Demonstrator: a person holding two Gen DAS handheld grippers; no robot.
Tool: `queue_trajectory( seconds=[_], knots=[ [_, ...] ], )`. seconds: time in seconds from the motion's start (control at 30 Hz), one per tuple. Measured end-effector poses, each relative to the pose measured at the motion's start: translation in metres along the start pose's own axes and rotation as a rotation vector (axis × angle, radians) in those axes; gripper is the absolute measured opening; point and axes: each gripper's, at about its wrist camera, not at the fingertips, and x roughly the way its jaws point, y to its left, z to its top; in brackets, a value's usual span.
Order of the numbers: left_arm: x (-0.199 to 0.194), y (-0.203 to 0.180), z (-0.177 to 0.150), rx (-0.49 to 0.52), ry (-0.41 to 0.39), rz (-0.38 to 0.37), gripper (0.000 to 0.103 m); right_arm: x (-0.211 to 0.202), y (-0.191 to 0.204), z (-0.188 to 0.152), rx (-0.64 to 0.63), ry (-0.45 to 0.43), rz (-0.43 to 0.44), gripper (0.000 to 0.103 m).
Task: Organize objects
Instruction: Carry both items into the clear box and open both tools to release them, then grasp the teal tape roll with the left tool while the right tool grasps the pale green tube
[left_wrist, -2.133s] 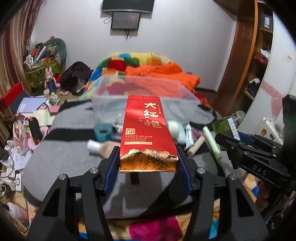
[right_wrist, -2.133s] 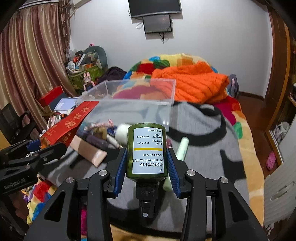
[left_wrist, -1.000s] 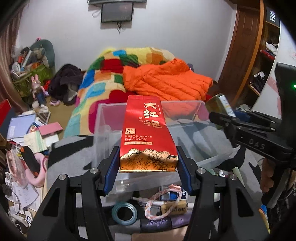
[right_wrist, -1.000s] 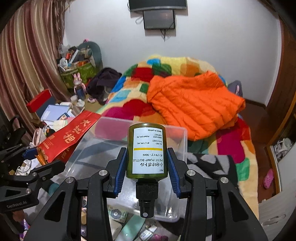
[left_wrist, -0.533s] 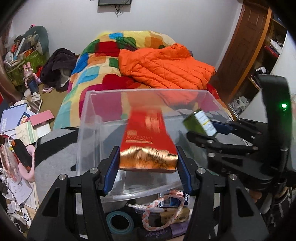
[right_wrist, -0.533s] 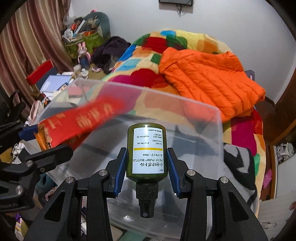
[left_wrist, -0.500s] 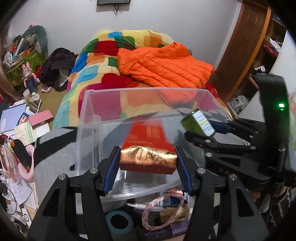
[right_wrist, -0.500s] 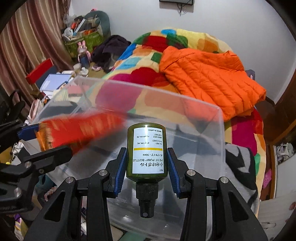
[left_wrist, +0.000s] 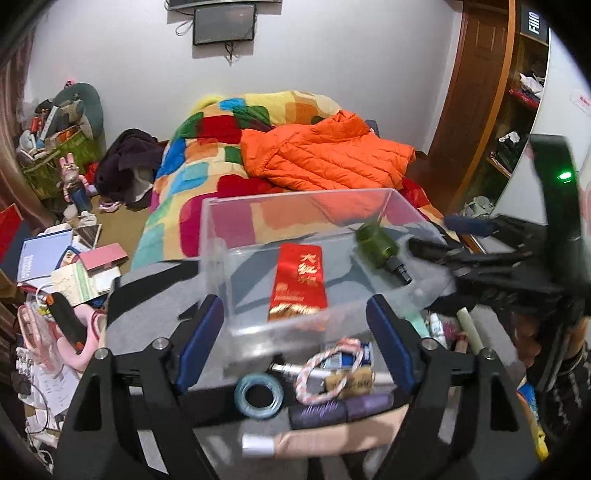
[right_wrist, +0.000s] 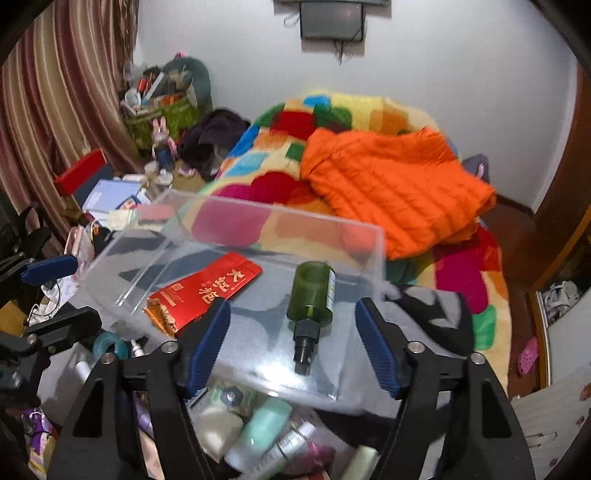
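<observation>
A clear plastic bin (left_wrist: 218, 266) (right_wrist: 369, 236) stands on the grey blanket. Inside it lie a red tea packet (left_wrist: 300, 280) (right_wrist: 207, 288) and a dark green pump bottle (left_wrist: 378, 247) (right_wrist: 312, 295), both flat on the bin's floor. My left gripper (left_wrist: 295, 332) hangs over the bin's near wall, its jaws opening, nothing between the blue pads. My right gripper (right_wrist: 291, 339) is also opening; the bottle lies in the bin between and beyond its pads, untouched. The right gripper's black body (left_wrist: 517, 266) shows at the right of the left wrist view.
Loose items lie before the bin: a blue tape roll (left_wrist: 258, 397), a braided cord (left_wrist: 325, 369), a purple tube (left_wrist: 340, 406), pale bottles (right_wrist: 258, 432). An orange jacket (left_wrist: 328, 155) lies on the patchwork bed. Books and clutter cover the floor at left (left_wrist: 55, 266).
Both grippers let go: the red packet dropped from the left jaws and the green bottle from the right, both now lying in the bin. Both sets of jaws stand wider.
</observation>
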Motion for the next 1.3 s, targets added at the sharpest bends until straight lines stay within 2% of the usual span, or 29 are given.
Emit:
queue_trajectory(
  seconds=[0.13,0.27,0.5,0.7,0.93,1.07,1.13,1.3],
  knots=[
    [-0.006,0.01,-0.018,-0.012,0.009,0.03,0.086,-0.025,-0.01,-0.013,0.019,-0.045,-0.025,0.074],
    [-0.003,0.023,-0.036,-0.048,0.049,0.036,0.086,-0.038,-0.02,-0.032,0.052,-0.053,-0.045,0.075],
    [0.01,0.039,-0.064,-0.1,0.117,0.023,0.086,-0.035,-0.038,-0.081,0.111,0.022,-0.106,0.076],
    [0.024,0.04,-0.075,-0.109,0.157,0.017,0.086,-0.026,-0.047,-0.118,0.186,0.088,-0.103,0.075],
    [0.032,0.042,-0.072,-0.13,0.137,0.03,0.086,-0.023,-0.05,-0.141,0.219,0.113,-0.125,0.075],
    [0.032,0.042,-0.072,-0.121,0.116,0.039,0.082,-0.019,-0.049,-0.146,0.205,0.119,-0.142,0.064],
    [0.032,0.042,-0.072,-0.124,0.11,0.031,0.075,-0.019,-0.047,-0.145,0.191,0.11,-0.156,0.057],
    [0.031,0.04,-0.071,-0.112,0.104,-0.002,0.063,-0.016,-0.047,-0.141,0.184,0.096,-0.152,0.032]
  ],
)
